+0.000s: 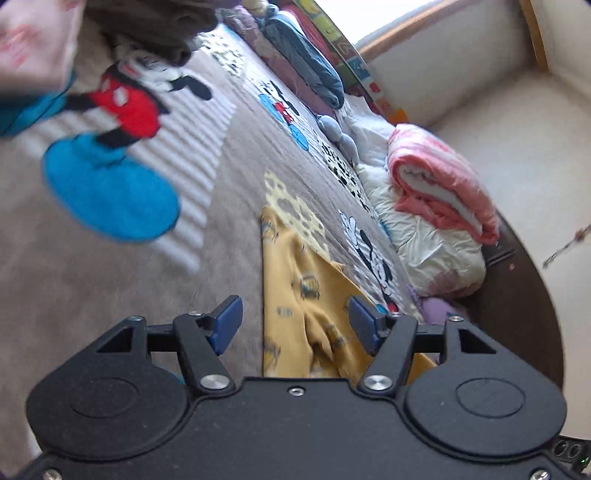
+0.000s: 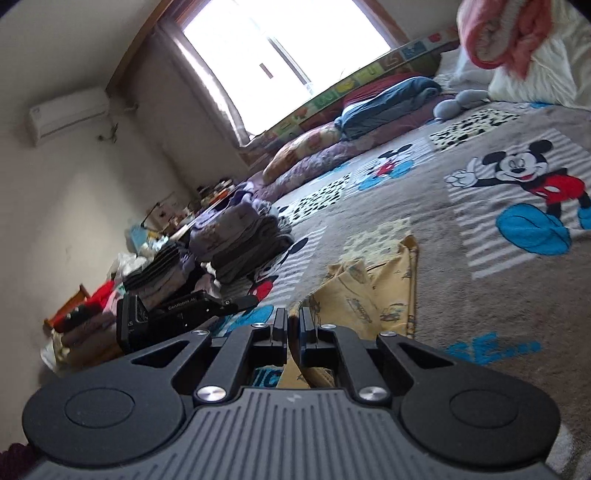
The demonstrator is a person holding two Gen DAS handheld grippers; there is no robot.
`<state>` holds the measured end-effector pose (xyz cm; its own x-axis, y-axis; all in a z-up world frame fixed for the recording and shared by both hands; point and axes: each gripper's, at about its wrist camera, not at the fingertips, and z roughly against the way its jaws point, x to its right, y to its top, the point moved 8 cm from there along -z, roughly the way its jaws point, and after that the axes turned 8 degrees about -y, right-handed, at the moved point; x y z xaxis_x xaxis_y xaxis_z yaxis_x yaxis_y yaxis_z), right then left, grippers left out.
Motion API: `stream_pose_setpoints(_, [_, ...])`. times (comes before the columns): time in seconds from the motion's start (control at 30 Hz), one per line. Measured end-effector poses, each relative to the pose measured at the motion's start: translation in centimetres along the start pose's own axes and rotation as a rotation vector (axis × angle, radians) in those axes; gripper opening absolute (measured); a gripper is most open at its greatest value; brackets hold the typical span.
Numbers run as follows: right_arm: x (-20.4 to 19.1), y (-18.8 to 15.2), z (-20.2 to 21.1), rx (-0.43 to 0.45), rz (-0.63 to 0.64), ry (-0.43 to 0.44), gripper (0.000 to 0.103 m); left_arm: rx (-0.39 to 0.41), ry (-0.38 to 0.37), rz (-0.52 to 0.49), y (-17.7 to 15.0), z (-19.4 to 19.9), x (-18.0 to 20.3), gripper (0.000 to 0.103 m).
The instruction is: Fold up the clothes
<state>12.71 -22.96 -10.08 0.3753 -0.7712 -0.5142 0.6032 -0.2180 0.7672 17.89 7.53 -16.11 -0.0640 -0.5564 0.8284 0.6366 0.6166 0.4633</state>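
Observation:
A yellow printed garment (image 1: 306, 295) lies on a grey cartoon-mouse bedspread (image 1: 110, 295). My left gripper (image 1: 295, 321) hangs open just above it; the blue pads (image 1: 229, 321) stand wide apart and press on nothing. In the right wrist view the same yellow garment (image 2: 376, 291) rises in a crumpled ridge from the bedspread (image 2: 480, 314) towards my right gripper (image 2: 293, 325), whose jaws are shut with a fold of the yellow cloth pinched between them. The left gripper's black body (image 2: 184, 314) shows to the left of the right one.
A stack of folded clothes (image 2: 240, 236) sits at the bed's left side. A rolled pink blanket (image 1: 443, 177) rests on a white pillow (image 1: 432, 251). Blue bedding (image 2: 388, 99) lies under the window (image 2: 280, 55). Pink cloth (image 1: 33, 40) and brown clothes (image 1: 155, 26) lie at the top left.

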Motion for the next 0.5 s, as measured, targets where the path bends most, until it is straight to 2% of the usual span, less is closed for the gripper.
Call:
stream_pose_setpoints(0.17, [-4.4,-2.7,-1.8,-0.073,0.193,0.015,0.008,0.001,-0.022,0.038,-0.7,0.8,-0.7,0.064])
stream_pose_setpoints(0.3, [-6.3,-4.7,-2.9,-0.116,0.262,0.023,0.008,-0.004,-0.049,0.042,-1.0,0.9,-0.8,0.064])
stream_pose_setpoints(0.5, [-8.6,-7.6,-4.0,-0.170,0.355,0.048,0.008,-0.029,-0.051,0.038,-1.7,0.6,-1.6,0.064])
